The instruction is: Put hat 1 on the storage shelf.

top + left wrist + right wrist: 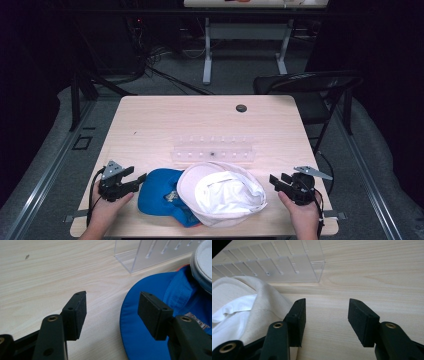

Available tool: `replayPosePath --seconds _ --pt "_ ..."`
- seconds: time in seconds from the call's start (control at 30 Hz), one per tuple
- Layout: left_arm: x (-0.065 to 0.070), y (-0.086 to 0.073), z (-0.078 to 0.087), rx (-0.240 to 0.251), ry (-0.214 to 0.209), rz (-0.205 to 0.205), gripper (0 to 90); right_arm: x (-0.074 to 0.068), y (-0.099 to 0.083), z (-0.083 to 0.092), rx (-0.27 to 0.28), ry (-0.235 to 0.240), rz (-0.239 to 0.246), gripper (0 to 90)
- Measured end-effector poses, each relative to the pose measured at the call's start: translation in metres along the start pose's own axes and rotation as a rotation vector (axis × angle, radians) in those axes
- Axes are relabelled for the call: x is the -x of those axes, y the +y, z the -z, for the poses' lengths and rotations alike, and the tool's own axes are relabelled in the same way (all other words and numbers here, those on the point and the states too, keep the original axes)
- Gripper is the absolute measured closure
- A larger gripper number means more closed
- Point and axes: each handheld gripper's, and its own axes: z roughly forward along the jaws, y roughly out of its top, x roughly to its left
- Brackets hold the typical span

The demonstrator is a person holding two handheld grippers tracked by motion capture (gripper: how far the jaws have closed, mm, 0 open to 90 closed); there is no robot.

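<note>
Near the front edge of the wooden table (150,115) lie two caps upside down — a white cap (222,192) overlapping a blue cap (155,192) on its left, just in front of a clear plastic rack (212,150). Left gripper (134,179) sits beside the blue brim, right gripper (276,181) just beside the white one — both with jaws wide and holding nothing.

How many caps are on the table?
2. The blue cap lies near the front edge, beside the left tool. The white cap lies upside down to its right, overlapping it. Another could be hidden beneath them.
</note>
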Motion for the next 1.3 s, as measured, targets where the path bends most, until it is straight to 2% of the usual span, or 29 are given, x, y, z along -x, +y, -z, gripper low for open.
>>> replayPosePath --seconds 0.1,0.23,0.33,0.4,0.53,0.8,0.9,1.07,1.13,1.17,1.2,1.3 --pt "0.003 0.001 0.002 0.004 0.005 -0.017 41.0 -0.004 0.003 0.005 -0.019 0.004 -0.007 49.8" --pt "0.005 0.002 0.003 0.01 0.011 -0.019 39.6 -0.01 0.007 0.01 -0.025 0.021 -0.01 51.4" --pt "0.006 0.002 0.004 0.009 0.01 -0.017 38.5 -0.02 0.012 0.016 -0.034 0.054 -0.02 51.3" --pt "0.006 0.002 0.005 0.011 -0.003 -0.007 40.1 -0.025 0.012 0.018 -0.042 0.059 -0.013 51.2" --pt "0.007 0.002 0.006 0.02 0.004 -0.003 40.2 -0.034 0.01 0.024 -0.073 0.075 0.021 49.8" --pt "0.01 0.002 0.004 0.005 -0.001 -0.026 41.8 -0.046 0.006 0.037 -0.092 0.1 0.044 49.3" --pt "0.012 0.001 0.002 0.001 -0.002 -0.033 41.9 -0.049 0.0 0.034 -0.128 0.123 0.047 50.7" --pt "0.013 0.001 0.002 -0.001 -0.007 -0.033 43.2 -0.049 -0.01 0.024 -0.181 0.116 0.053 60.1" --pt "0.012 0.001 0.002 -0.02 -0.056 -0.012 48.6 -0.049 -0.011 0.022 -0.192 0.124 0.05 65.9" --pt "0.012 0.001 0.002 -0.02 -0.056 -0.012 51.3 -0.049 -0.011 0.022 -0.192 0.124 0.05 65.9" --pt "0.012 0.001 0.0 -0.031 -0.079 -0.005 54.2 -0.049 -0.01 0.022 -0.193 0.129 0.064 72.4" --pt "0.015 0.001 -0.002 -0.058 -0.087 -0.026 60.3 -0.051 -0.007 0.023 -0.175 0.123 0.065 78.8"
